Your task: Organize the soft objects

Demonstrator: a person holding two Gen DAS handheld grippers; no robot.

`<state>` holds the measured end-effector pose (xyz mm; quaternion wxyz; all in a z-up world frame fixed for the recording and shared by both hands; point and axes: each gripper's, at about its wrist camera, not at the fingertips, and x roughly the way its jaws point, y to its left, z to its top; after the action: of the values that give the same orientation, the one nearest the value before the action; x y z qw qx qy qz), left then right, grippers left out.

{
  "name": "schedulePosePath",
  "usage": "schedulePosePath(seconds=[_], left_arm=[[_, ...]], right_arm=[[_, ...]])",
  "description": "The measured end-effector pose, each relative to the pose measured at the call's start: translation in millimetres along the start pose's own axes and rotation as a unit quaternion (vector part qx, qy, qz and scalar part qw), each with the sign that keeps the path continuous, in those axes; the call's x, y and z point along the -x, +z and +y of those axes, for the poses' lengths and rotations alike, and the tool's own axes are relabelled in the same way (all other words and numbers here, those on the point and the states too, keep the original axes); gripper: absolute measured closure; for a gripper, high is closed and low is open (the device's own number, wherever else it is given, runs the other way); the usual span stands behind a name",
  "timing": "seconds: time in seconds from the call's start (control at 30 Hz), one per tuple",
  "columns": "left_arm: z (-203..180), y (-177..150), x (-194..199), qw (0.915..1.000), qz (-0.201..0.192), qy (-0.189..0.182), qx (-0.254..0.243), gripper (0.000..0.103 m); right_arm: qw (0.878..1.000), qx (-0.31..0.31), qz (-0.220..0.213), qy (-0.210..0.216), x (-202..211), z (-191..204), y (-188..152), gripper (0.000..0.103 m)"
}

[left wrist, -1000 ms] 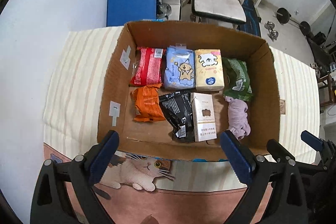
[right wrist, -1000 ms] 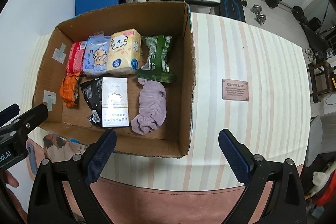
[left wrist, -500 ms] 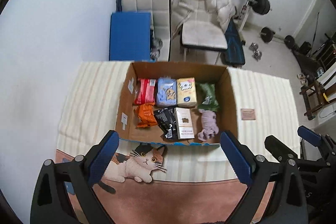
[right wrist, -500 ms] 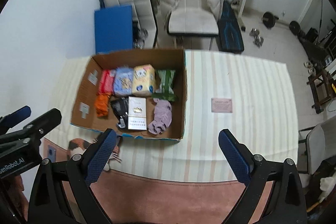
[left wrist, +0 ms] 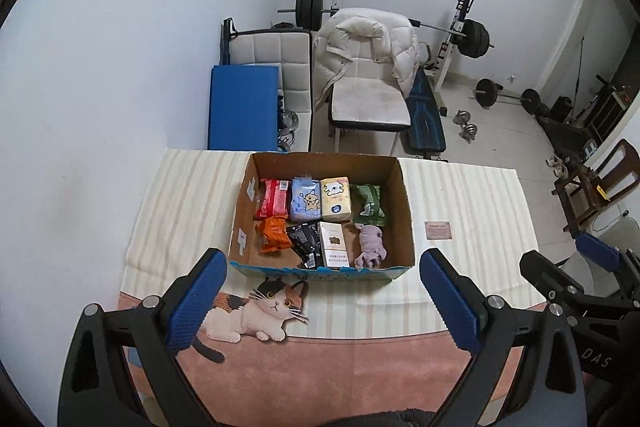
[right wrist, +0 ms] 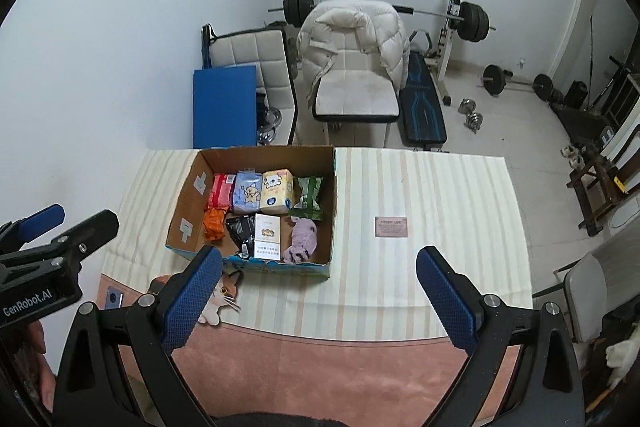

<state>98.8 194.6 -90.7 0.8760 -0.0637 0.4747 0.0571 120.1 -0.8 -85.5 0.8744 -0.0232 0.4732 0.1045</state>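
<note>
An open cardboard box [left wrist: 404,215] [right wrist: 332,187] stands on the striped tablecloth. Inside lie a red pack [left wrist: 273,198], a blue tissue pack [left wrist: 305,199], a yellow tissue pack [left wrist: 336,198], a green bag [left wrist: 369,205], an orange bag [left wrist: 273,235], a black bag [left wrist: 306,243], a white carton [left wrist: 333,243] and a lilac cloth [left wrist: 370,245] [right wrist: 302,239]. My left gripper [left wrist: 324,303] is open and empty, high above the table's near edge. My right gripper [right wrist: 320,299] is open and empty, to the right of the left one.
A cat picture [left wrist: 256,307] is printed on the cloth in front of the box. A small brown label [right wrist: 391,227] lies right of the box. Behind the table stand a blue mat [left wrist: 243,107], a chair with a white jacket [left wrist: 368,59] and weight benches.
Both grippers have pulled up and back from the box, which now looks much smaller. Both stay open and empty. The contents of the box have not moved.
</note>
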Motion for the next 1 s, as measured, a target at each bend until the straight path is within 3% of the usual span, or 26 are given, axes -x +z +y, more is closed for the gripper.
schedulePosePath(seconds=[0.43, 1.0], left_arm=[[1.3, -9.3, 24.2, 0.9997, -0.022, -0.003, 0.009, 0.004], [5.2, -18.4, 29.3, 0.9994, -0.027, 0.014, 0.017, 0.004]], right_arm=[[0.999, 0.012, -0.039, -0.014, 51.8, 5.2, -8.5, 0.003], [0.999, 0.018, -0.043, -0.028, 51.6, 7.2, -16.1, 0.003]])
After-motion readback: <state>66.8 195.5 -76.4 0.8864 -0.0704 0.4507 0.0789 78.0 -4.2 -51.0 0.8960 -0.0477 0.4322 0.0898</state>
